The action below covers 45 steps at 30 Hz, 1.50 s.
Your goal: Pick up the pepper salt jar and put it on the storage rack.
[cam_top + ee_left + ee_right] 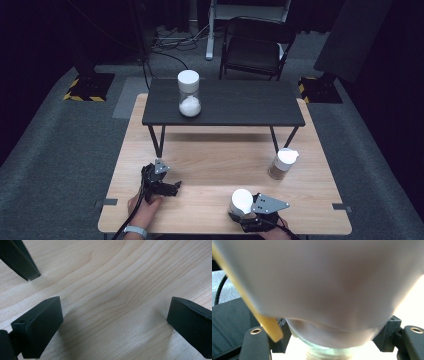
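My right gripper (244, 214) is at the front edge of the wooden table (215, 165), shut on a glass jar (242, 202) with a white lid. In the right gripper view the white lid (324, 282) looms close and blurred, and the jar's glass neck (324, 351) sits between the jaws of my right gripper (329, 342). My left gripper (169, 186) hovers low at the front left, open. Its jaws stand wide apart over bare wood (117, 290) in the left gripper view (112, 312), with nothing between them.
A low black shelf (225, 102) stands across the back of the table, and one of its legs (21, 261) shows close by. A white-lidded jar of white powder (189, 93) stands on it. Another jar (283, 164) holding brown contents stands at the right.
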Each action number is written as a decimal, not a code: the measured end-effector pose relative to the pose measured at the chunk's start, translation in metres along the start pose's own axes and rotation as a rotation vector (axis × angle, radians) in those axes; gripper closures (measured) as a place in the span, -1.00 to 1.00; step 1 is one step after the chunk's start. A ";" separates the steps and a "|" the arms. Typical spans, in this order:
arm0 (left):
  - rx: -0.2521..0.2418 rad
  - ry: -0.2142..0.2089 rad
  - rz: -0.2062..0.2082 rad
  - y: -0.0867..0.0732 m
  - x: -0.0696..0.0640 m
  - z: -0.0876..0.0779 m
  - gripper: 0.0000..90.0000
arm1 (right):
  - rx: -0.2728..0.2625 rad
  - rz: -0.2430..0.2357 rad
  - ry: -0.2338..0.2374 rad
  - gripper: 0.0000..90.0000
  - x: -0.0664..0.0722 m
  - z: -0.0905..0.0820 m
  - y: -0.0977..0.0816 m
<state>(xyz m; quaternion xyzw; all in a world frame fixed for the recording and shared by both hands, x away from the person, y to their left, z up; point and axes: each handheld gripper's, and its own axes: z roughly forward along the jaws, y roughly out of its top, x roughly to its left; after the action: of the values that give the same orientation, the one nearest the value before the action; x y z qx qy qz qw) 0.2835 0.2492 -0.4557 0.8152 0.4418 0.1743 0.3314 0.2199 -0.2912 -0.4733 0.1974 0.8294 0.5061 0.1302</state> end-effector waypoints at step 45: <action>0.001 0.002 -0.003 0.000 -0.001 0.000 -1.00 | 0.020 0.019 0.020 -0.33 -0.026 -0.012 0.034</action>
<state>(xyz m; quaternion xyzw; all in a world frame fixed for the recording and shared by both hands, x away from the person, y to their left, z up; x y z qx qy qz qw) 0.2834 0.2486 -0.4555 0.8145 0.4435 0.1746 0.3307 0.2445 -0.2987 -0.4370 0.2018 0.8338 0.5008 0.1150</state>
